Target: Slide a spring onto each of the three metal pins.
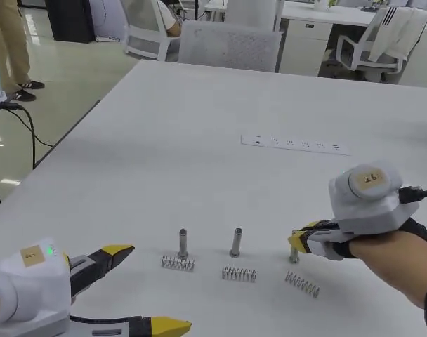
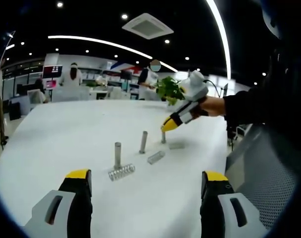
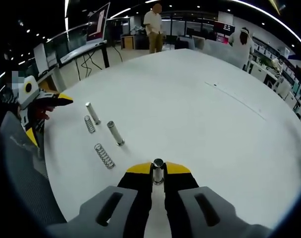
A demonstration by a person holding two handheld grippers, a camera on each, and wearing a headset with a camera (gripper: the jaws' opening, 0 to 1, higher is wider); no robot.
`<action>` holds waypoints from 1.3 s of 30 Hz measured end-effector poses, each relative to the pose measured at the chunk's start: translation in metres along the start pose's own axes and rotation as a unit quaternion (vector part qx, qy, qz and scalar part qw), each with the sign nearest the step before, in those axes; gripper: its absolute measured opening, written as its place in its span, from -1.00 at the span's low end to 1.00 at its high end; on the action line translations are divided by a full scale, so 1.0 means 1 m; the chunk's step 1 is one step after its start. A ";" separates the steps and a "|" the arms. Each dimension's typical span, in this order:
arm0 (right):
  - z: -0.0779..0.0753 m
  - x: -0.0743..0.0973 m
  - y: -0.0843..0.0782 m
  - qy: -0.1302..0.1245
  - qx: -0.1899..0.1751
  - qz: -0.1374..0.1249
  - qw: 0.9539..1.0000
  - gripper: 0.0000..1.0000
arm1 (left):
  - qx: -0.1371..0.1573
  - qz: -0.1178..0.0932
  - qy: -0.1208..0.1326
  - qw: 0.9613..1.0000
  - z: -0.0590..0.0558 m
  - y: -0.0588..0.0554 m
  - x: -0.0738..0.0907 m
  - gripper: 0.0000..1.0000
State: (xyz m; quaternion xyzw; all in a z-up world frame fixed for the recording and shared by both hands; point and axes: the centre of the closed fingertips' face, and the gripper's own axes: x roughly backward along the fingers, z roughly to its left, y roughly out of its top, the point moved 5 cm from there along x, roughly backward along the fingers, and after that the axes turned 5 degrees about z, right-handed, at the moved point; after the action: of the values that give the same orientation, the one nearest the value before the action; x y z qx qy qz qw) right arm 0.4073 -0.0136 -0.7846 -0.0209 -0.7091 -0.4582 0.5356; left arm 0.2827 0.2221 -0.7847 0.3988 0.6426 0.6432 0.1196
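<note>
Three upright metal pins stand in a row near the table's front edge: the left pin, the middle pin and the right pin. A spring lies flat in front of each: the left spring, the middle spring, the right spring. My right gripper is shut on the right pin, its yellow tips clamped around the shaft. My left gripper hovers open at the bottom left, short of the left pin and left spring, with nothing between its fingers.
A white power strip lies flat across the table's middle. Grey chairs stand at the far edge. The table's left edge drops to the floor, where a black cable runs and a person stands.
</note>
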 end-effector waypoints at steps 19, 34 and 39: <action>0.000 0.002 -0.005 0.004 -0.001 -0.003 1.000 -0.89 | -0.001 0.004 -0.002 1.000 -0.001 -0.001 -0.001 0.77; 0.000 0.003 -0.008 0.007 0.001 -0.006 1.000 -0.83 | -0.002 0.005 -0.003 1.000 -0.002 -0.001 -0.001 0.77; -0.001 0.006 -0.009 0.006 0.002 -0.009 1.000 -0.78 | -0.002 0.005 -0.003 1.000 -0.002 -0.001 -0.001 0.76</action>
State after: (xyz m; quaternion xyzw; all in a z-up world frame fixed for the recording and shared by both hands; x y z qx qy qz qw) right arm 0.4007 -0.0218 -0.7859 -0.0107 -0.7068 -0.4618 0.5358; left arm 0.2820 0.2203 -0.7858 0.4039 0.6387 0.6441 0.1191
